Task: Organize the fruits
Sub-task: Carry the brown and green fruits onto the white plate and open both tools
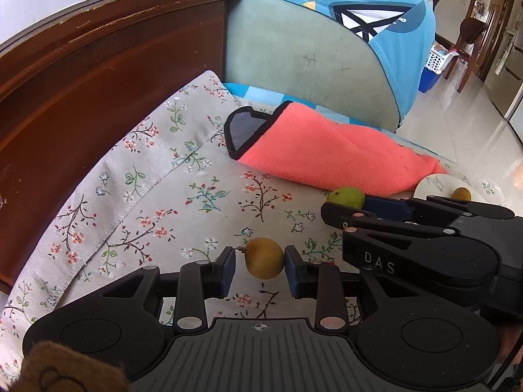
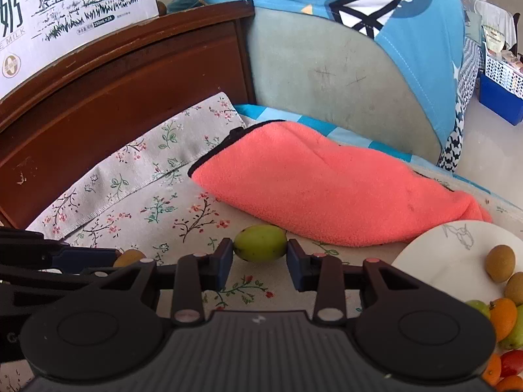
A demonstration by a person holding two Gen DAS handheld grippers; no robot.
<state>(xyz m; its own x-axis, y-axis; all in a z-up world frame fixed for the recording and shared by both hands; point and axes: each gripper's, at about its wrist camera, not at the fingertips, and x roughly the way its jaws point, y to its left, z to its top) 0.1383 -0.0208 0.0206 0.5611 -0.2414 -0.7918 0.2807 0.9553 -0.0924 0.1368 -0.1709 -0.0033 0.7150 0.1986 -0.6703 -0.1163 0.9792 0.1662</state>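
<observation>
- My left gripper pinches a small round yellow-brown fruit on the near floral tablecloth.
- My right gripper pinches an oval green fruit, probably for the white round plate at right.

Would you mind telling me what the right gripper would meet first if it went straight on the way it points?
The green fruit, already between the right gripper jaws; beyond it probably the floral cloth.
</observation>
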